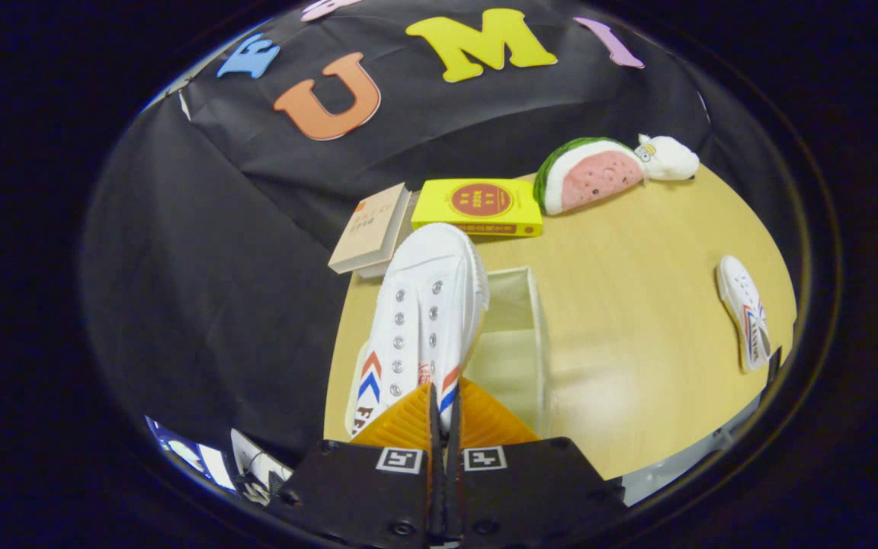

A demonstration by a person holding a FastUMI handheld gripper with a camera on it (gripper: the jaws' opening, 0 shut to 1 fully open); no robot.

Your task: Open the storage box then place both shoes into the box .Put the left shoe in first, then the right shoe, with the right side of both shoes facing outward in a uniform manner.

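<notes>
Shoes — two: one (424, 320) in closed tongs (443, 415), one (744, 313) apart.

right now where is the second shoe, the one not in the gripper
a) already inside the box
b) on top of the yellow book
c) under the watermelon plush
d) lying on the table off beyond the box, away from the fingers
d: the second shoe lies on the bare table, apart from the clear box, while the gripper is shut on the held shoe over the box.
</notes>
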